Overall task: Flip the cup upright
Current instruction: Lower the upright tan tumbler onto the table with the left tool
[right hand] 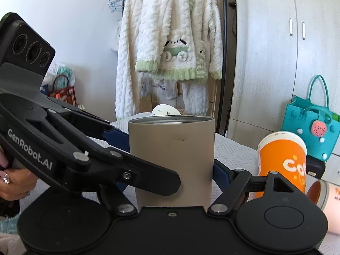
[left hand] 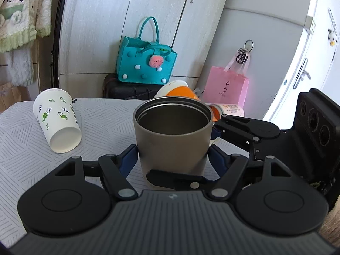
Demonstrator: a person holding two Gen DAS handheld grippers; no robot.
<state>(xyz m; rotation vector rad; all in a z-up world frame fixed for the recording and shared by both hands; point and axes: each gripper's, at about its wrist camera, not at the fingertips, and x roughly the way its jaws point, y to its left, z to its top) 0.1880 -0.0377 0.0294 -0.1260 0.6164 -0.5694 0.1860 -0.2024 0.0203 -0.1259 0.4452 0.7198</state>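
A taupe metal cup (left hand: 172, 136) stands upright on the patterned tablecloth (left hand: 25, 131), mouth up; it also shows in the right wrist view (right hand: 172, 155). My left gripper (left hand: 172, 159) is shut on the cup, its blue pads (left hand: 127, 159) against both sides. My right gripper (right hand: 170, 170) is also shut on the same cup from another side, with one blue pad (right hand: 220, 174) pressed to it. The right gripper body shows at the right of the left wrist view (left hand: 244, 127); the left gripper body crosses the right wrist view (right hand: 63, 148).
A white leaf-print paper cup (left hand: 57, 121) lies on its side at the left. An orange paper cup (right hand: 282, 161) and a pink cup (right hand: 327, 204) lie at the right. A teal felt bag (left hand: 144, 63) on a black case and a pink bag (left hand: 225, 87) stand behind.
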